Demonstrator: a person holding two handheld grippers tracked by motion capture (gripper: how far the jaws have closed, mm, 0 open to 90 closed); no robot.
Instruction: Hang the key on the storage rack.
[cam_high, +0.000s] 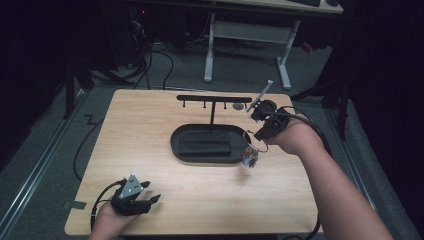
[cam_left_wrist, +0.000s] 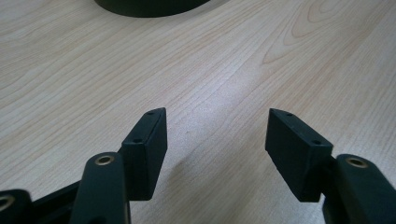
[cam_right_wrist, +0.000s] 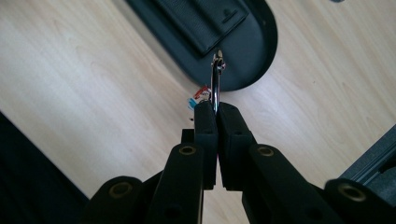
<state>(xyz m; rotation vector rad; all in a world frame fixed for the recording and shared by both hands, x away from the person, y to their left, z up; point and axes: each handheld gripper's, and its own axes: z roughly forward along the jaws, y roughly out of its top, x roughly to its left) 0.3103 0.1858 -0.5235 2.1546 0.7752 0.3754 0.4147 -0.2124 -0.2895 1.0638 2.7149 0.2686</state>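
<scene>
My right gripper (cam_high: 258, 135) hovers above the table just right of the black oval tray (cam_high: 176, 146). It is shut on a metal key ring (cam_high: 249, 138), and a bunch of keys with coloured tags (cam_high: 250, 159) dangles below it. In the right gripper view the jaws (cam_right_wrist: 217, 109) pinch the thin ring (cam_right_wrist: 215, 77) edge-on, with the tags (cam_right_wrist: 198, 97) beneath and the tray (cam_right_wrist: 254, 60) beyond. A flat black wallet (cam_high: 205, 146) lies in the tray. My left gripper (cam_high: 151, 192) rests near the table's front left, open and holding nothing (cam_left_wrist: 217, 135).
A black T-shaped hook rack (cam_high: 212, 98) stands behind the tray, with a small grey disc (cam_high: 238, 106) on the table beside it. The wooden table (cam_high: 150, 125) is bare on the left and front. White desk legs (cam_high: 209, 55) stand on the floor beyond.
</scene>
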